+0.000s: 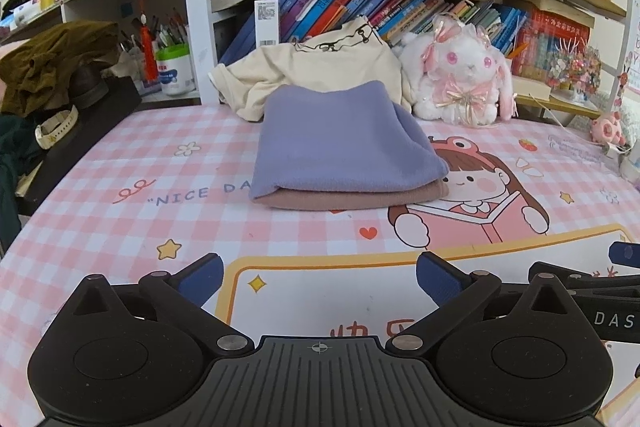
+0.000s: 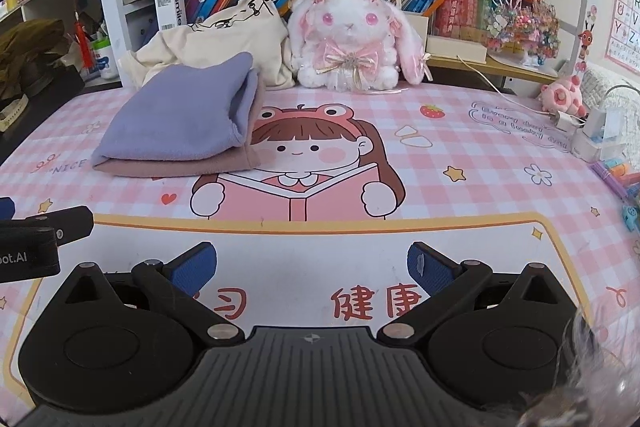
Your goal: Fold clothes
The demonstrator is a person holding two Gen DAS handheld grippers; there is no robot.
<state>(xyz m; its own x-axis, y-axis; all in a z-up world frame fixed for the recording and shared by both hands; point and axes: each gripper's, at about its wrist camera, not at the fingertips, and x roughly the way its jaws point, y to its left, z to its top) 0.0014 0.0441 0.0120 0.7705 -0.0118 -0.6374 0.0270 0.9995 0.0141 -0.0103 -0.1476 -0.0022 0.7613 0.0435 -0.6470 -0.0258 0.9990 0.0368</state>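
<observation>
While both claws hover low over the pink checked table (image 1: pixel 100 219), the left claw (image 1: pixel 319 277) and right claw (image 2: pixel 312 267) gape empty. Well ahead, a folded purple garment (image 1: pixel 340 143) lies stacked on a folded pink one (image 1: pixel 352 201), a crumpled cream shirt (image 1: pixel 320 67) behind, beside a plush rabbit (image 2: pixel 352 39).

The left gripper (image 1: pixel 319 277) sits low and level, its two blue-padded fingers (image 1: pixel 202 277) spread wide apart with nothing between them. The right gripper (image 2: pixel 312 267) holds the same pose, low and level, its blue pads (image 2: pixel 430 269) also spread wide and gripping nothing. The two are side by side and near each other: each one's black body shows at the edge of the other's wrist view
</observation>
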